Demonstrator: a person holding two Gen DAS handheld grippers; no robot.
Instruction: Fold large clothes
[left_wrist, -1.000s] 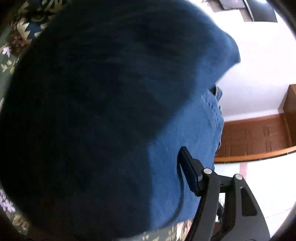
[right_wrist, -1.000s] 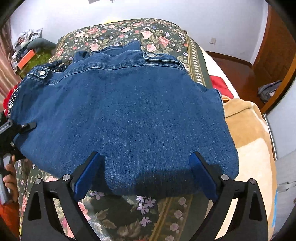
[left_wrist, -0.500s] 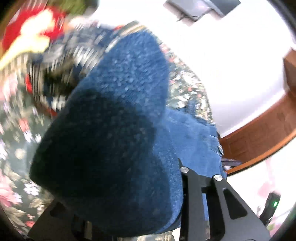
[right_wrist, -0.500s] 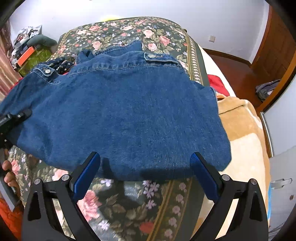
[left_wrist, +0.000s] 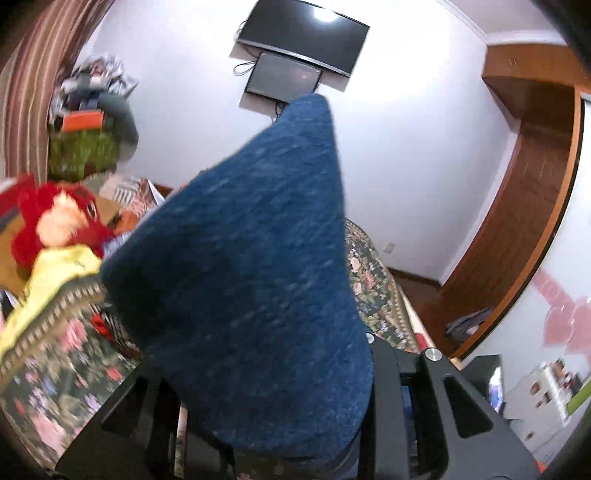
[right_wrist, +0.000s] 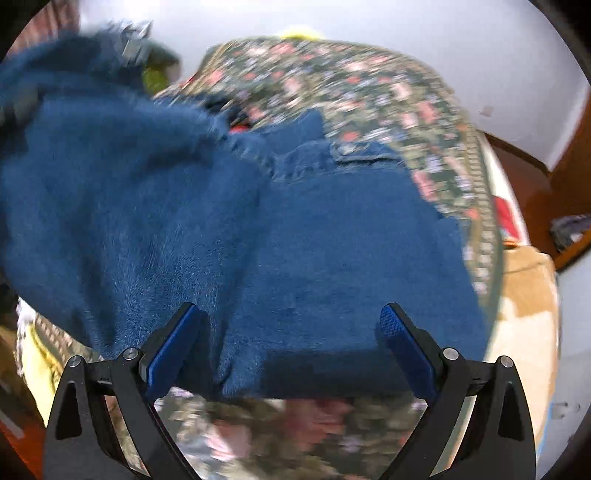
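Observation:
A blue denim jacket (right_wrist: 332, 240) lies across the floral bedspread (right_wrist: 369, 85), collar at the far side. Its left part (right_wrist: 92, 166) is lifted off the bed and blurred. In the left wrist view a bunched fold of the denim jacket (left_wrist: 240, 277) rises in a peak from between the fingers of my left gripper (left_wrist: 266, 354), which is shut on it and held high above the bed. My right gripper (right_wrist: 290, 314) stands open just above the jacket's near hem, its blue pads (right_wrist: 402, 343) spread wide and pressing on nothing.
A red plush toy (left_wrist: 55, 221) and a yellow fringed cloth (left_wrist: 48, 280) lie at the bed's left side. A tan blanket (right_wrist: 524, 288) covers the right edge. A screen (left_wrist: 303, 33) hangs on the white wall, with wooden trim (left_wrist: 535, 184) at the right.
My left gripper has closed on the denim and risen, rolling as it went, so the jacket's left side has lifted off the bed. My right gripper has shifted over the near hem and stayed open.

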